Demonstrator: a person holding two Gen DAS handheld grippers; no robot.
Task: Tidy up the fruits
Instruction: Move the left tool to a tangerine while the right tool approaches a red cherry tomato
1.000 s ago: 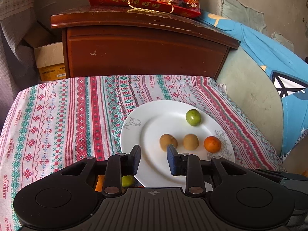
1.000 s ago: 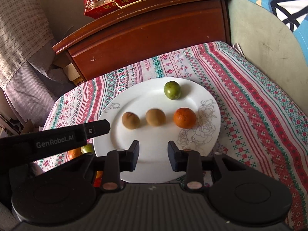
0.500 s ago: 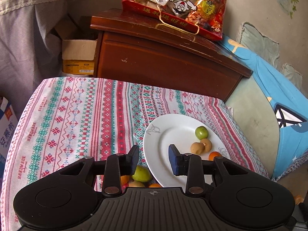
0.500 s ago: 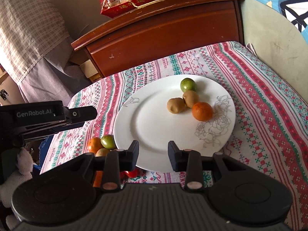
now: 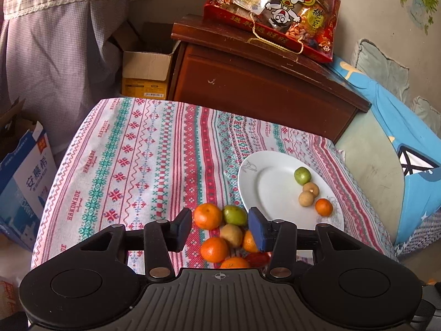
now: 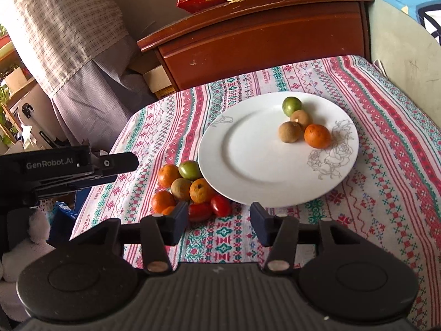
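A white plate (image 6: 248, 151) (image 5: 264, 182) on the patterned tablecloth holds a green fruit (image 6: 291, 106), two brown kiwis (image 6: 289, 131) and an orange (image 6: 317, 136). A loose pile of fruit lies on the cloth at the plate's near-left edge: oranges (image 6: 168, 175) (image 5: 208, 216), a green fruit (image 6: 189, 170) (image 5: 234, 215), a kiwi (image 6: 180, 189) (image 5: 231, 235) and red tomatoes (image 6: 220, 205). My left gripper (image 5: 219, 227) is open and empty above this pile. My right gripper (image 6: 219, 222) is open and empty, near the plate's front edge.
A dark wooden cabinet (image 5: 261, 88) with a red snack bag (image 5: 275, 8) stands behind the table. A cardboard box (image 5: 146, 74) and a blue-white carton (image 5: 24, 182) sit on the floor to the left. Blue bedding (image 5: 408, 138) lies on the right.
Both grippers have pulled back and risen, so the fruit pile beside the plate has come into view. The left gripper has swung left. Both stayed open.
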